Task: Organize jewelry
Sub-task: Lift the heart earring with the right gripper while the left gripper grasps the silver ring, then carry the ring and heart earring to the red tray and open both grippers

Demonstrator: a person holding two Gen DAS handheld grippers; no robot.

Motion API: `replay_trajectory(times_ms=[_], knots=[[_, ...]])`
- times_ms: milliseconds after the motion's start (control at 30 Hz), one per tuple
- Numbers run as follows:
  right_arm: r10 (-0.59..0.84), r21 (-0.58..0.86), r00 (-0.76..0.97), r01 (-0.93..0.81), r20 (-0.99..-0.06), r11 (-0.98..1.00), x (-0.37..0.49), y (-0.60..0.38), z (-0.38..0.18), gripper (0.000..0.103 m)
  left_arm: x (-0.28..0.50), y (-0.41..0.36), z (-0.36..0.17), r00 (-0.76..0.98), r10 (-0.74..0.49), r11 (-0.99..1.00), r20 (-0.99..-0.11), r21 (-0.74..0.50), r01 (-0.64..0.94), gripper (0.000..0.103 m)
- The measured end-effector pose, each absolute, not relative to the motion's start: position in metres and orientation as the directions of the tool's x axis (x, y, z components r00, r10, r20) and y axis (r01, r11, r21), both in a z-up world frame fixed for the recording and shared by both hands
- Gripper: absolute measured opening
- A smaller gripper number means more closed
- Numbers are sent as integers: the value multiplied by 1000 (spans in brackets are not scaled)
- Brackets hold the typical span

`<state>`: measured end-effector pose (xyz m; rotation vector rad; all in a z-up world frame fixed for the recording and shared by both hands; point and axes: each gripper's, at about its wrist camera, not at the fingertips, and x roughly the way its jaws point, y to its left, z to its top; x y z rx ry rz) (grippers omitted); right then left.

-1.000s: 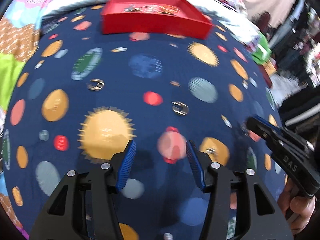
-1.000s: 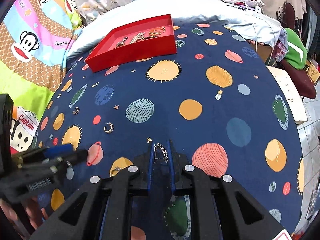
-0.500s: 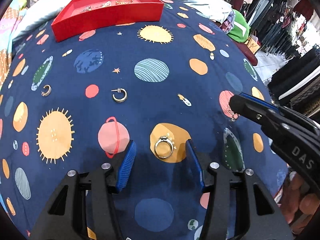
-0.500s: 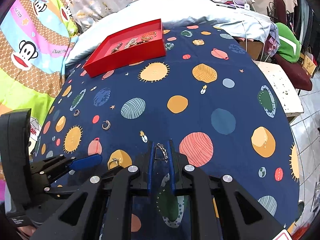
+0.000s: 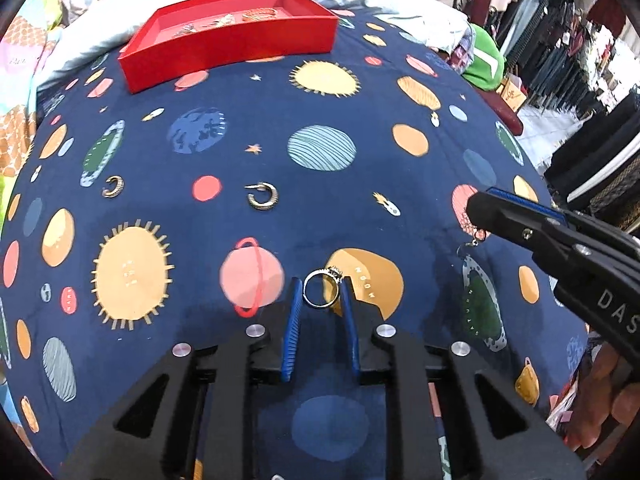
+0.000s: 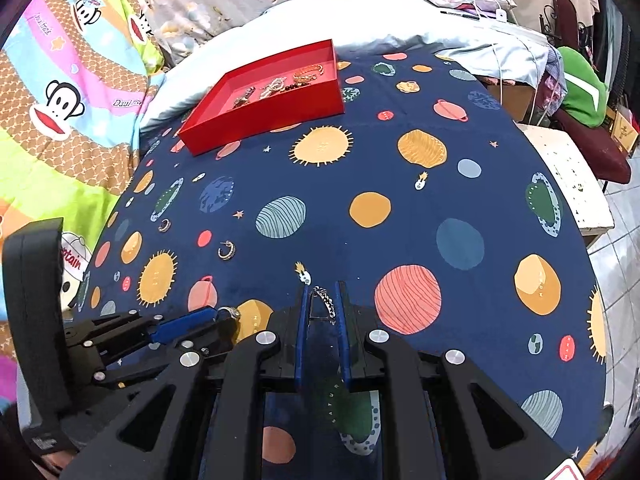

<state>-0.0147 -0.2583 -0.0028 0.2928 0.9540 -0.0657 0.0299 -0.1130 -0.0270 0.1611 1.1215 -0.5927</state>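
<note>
My left gripper [image 5: 321,292] is shut on a silver ring [image 5: 320,290] just above the planet-print cloth; the ring also shows in the right wrist view [image 6: 230,313]. My right gripper [image 6: 321,295] is shut on a dangling earring [image 6: 325,300], which hangs below its tips in the left wrist view [image 5: 478,236]. A red tray [image 5: 240,40] with several jewelry pieces stands at the far edge, also in the right wrist view [image 6: 264,112]. Two hoop earrings [image 5: 262,197] [image 5: 113,187] lie on the cloth.
The navy planet-print cloth [image 6: 400,184] covers the table. Colourful bedding [image 6: 60,92] lies to the left, a white side table [image 6: 568,176] and green item [image 6: 580,80] to the right.
My left gripper swung over the ring and closed on it. My right gripper stayed shut on the earring and moved a little.
</note>
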Motion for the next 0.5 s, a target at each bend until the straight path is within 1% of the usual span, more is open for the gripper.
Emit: replay_trajectory(times_ms=[33, 267, 500], knots=[[76, 219, 581, 182, -811, 959, -14, -258, -2, 12, 31, -110, -25, 302, -369, 838, -879, -174, 517, 2], [94, 227, 592, 153, -800, 962, -4, -252, 6, 12, 45, -82, -6, 332, -374, 865, -866, -196, 462, 1], [103, 226, 589, 138, -802, 964, 9, -249, 7, 12, 60, -67, -5, 345, -355, 886, -869, -195, 420, 1]])
